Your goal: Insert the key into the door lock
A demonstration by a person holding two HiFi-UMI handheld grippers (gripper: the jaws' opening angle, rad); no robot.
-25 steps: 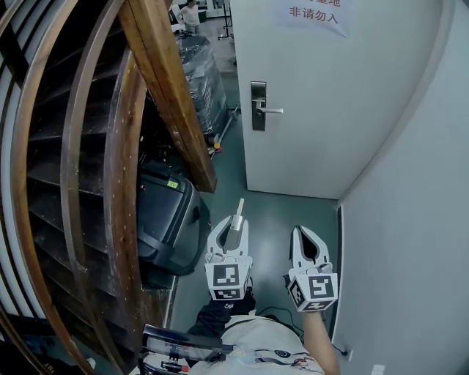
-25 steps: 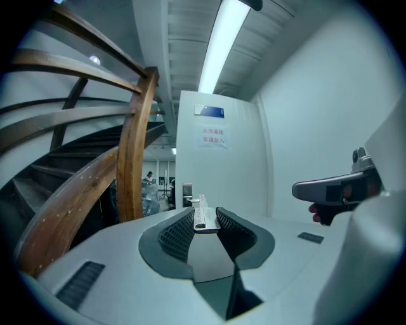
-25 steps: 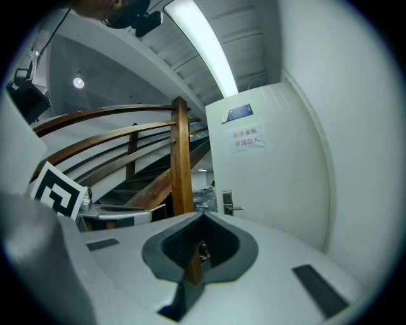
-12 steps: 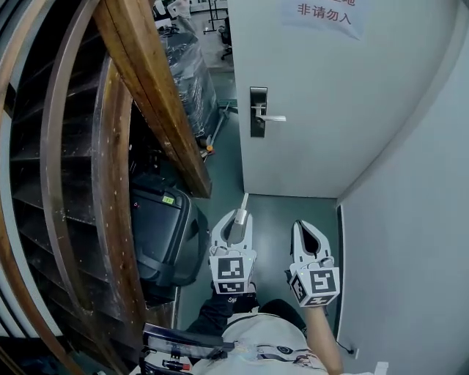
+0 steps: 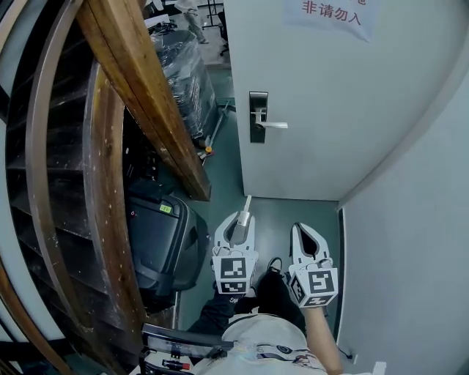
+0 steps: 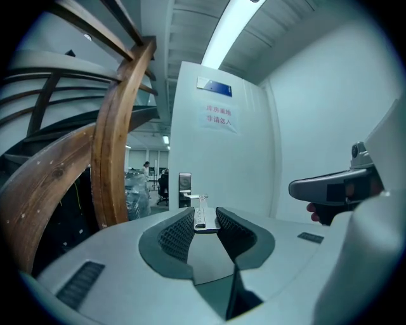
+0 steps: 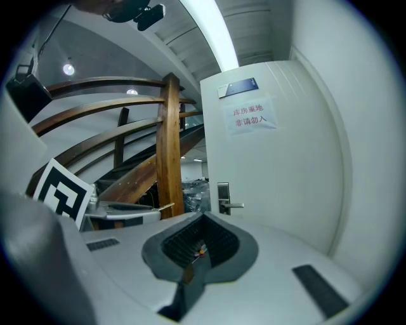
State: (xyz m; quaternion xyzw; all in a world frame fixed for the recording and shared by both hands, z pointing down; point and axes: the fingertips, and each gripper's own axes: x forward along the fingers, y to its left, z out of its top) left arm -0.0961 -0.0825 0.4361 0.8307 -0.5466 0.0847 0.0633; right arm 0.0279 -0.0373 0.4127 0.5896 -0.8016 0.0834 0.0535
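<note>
Barely nearer the door lock (image 5: 258,117) at 12 o'clock, left gripper (image 5: 239,218) keeps the key (image 5: 245,206) pinched, right gripper (image 5: 308,230) closed and empty, insertion far off.

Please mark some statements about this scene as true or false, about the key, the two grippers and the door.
1. The left gripper holds the key between its fingers. True.
2. The key is already inside the door lock. False: it is in the air, well short of the door.
3. The right gripper is shut and holds nothing. True.
4. The door handle points toward the wooden staircase. False: it points right, away from it.
5. A paper sign hangs on the door, higher than the lock. True.
</note>
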